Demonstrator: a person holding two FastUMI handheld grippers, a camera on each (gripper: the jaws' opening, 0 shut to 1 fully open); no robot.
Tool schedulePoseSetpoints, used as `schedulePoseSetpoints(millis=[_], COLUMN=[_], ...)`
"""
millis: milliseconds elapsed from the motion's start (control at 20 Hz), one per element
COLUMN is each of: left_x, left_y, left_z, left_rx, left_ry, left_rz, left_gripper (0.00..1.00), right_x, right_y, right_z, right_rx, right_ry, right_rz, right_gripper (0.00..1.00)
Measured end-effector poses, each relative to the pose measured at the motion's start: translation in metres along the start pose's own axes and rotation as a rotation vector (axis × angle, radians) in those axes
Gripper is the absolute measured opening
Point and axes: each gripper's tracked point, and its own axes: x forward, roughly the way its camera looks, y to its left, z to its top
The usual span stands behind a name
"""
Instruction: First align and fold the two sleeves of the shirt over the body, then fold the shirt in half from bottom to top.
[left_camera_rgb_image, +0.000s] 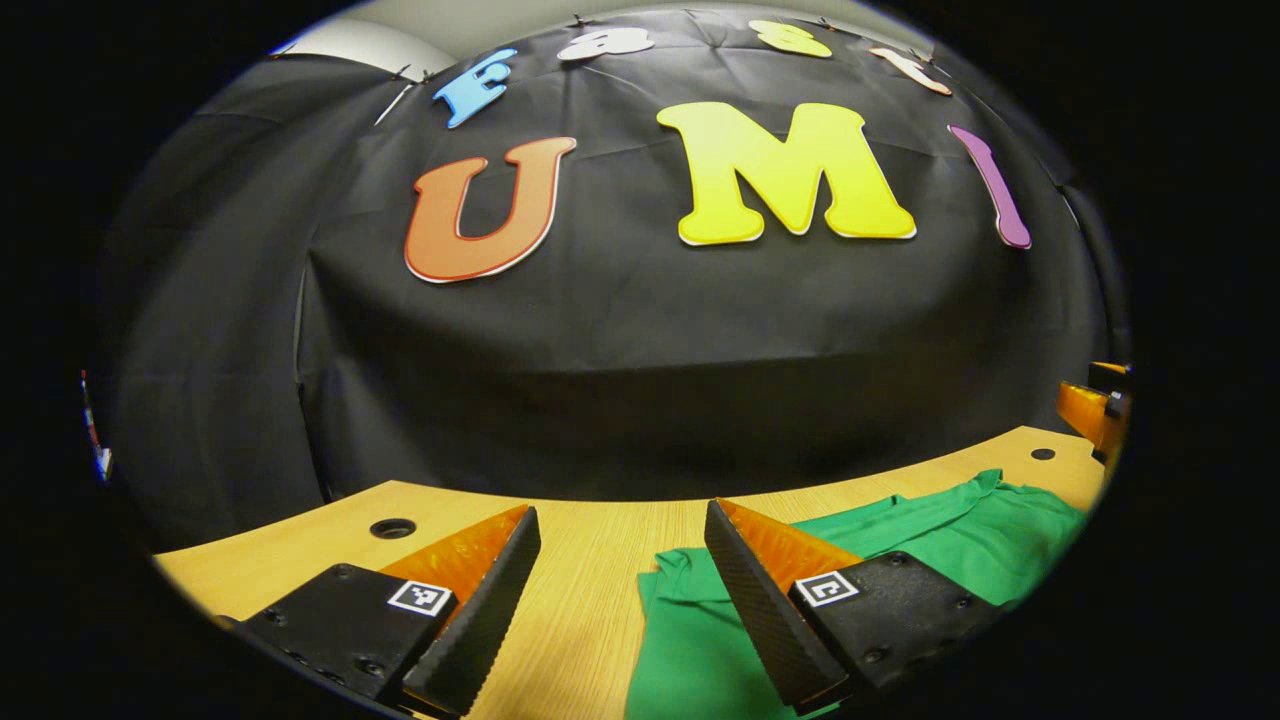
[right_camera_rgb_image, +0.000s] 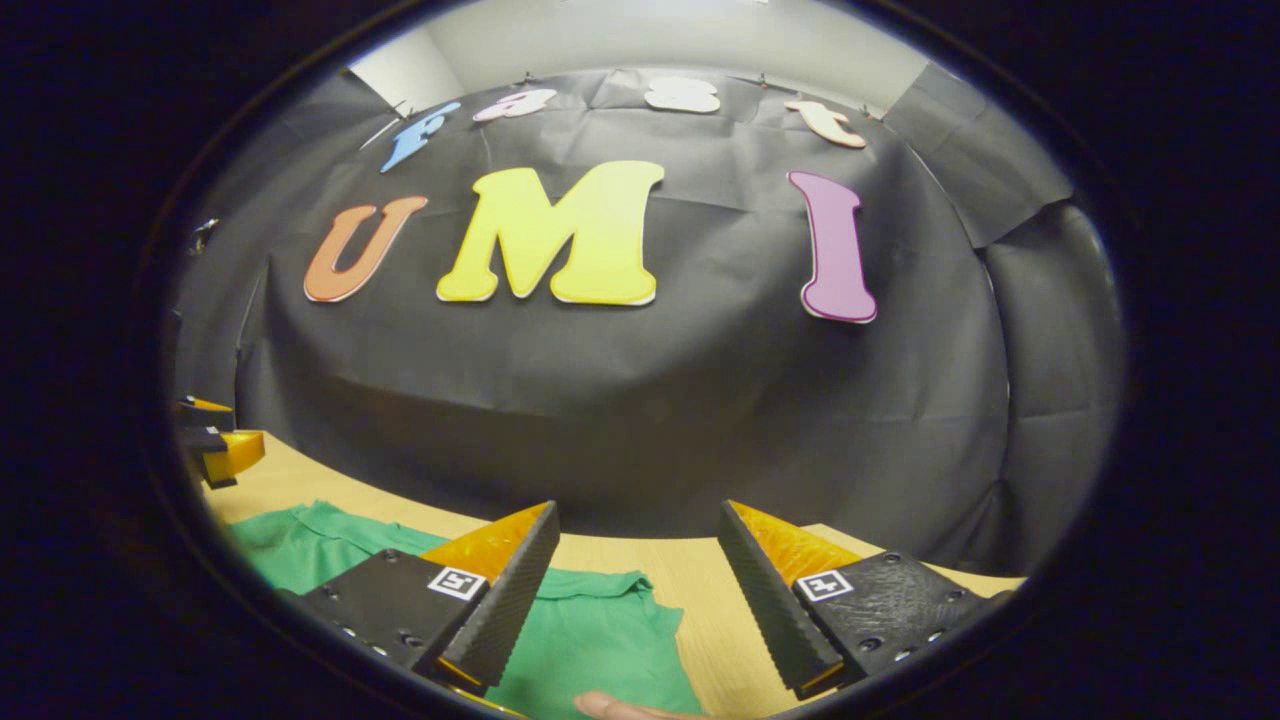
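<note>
Both jaws wide: left hand-held gripper (left_camera_rgb_image: 620, 590) and right hand-held gripper (right_camera_rgb_image: 635, 585) hover empty above the green shirt (left_camera_rgb_image: 900, 540) on the tabletop (left_camera_rgb_image: 590, 600), sleeves at five and seven o'clock, ready to fold

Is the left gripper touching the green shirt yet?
Cannot tell. In the left gripper view the open left gripper has one finger overlapping the green shirt, but no contact or gap shows plainly.
</note>
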Motion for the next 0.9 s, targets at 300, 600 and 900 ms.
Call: schedulePoseSetpoints(millis=[300,600,900], left_x=[-0.065,-0.128,-0.207], left_y=[0.013,0.020,0.010], left_z=[-0.005,-0.013,-0.004], left_rx=[-0.113,-0.172,-0.190], left_ry=[0.034,0.064,0.040], left_rz=[0.031,0.086,0.053], left_gripper=[1.00,1.00,1.00], right_x=[-0.071,-0.156,-0.237], right_y=[0.013,0.016,-0.002], right_z=[0.004,-0.003,-0.009], right_rx=[-0.002,-0.097,-0.001], right_ry=[-0.001,0.011,0.081], right_rz=[0.025,0.071,0.118], right_gripper=[0.97,0.95,0.95])
